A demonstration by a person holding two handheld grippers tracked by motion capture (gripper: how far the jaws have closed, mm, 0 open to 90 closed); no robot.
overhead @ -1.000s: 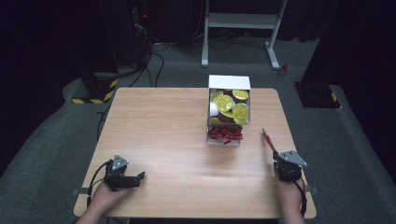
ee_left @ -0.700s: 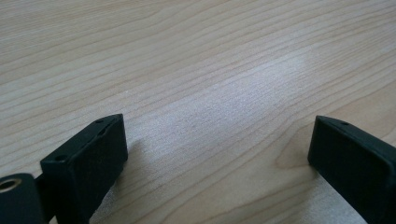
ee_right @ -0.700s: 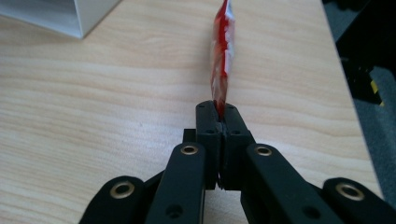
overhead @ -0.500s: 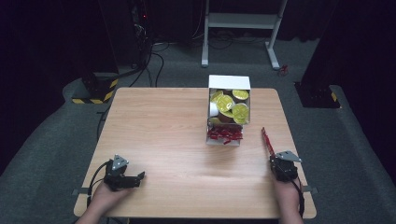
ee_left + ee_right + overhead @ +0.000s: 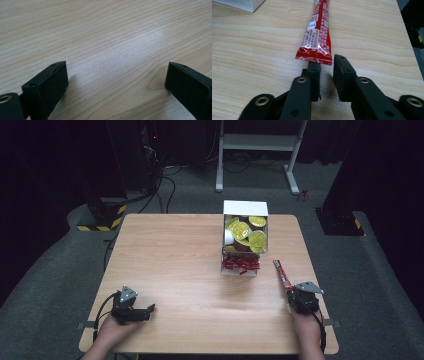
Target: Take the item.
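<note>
A long red stick packet (image 5: 281,274) lies flat on the wooden table (image 5: 175,255), right of the white box (image 5: 245,208). My right gripper (image 5: 291,291) sits just behind the packet's near end. In the right gripper view the packet (image 5: 318,32) ends right in front of the right gripper (image 5: 327,61), whose jaws stand a little apart with nothing between them. My left gripper (image 5: 149,311) rests near the front left of the table, pointing right. In its own view the left gripper (image 5: 116,72) is wide open over bare wood.
The white box holds gold-lidded cups (image 5: 247,234) at the back and several red stick packets (image 5: 240,264) at the front. Its corner (image 5: 244,3) shows in the right gripper view. The table's right edge (image 5: 320,285) is close to my right gripper.
My right gripper has drawn back slightly toward the person, away from the red packet, which stays on the table. The left gripper has not moved.
</note>
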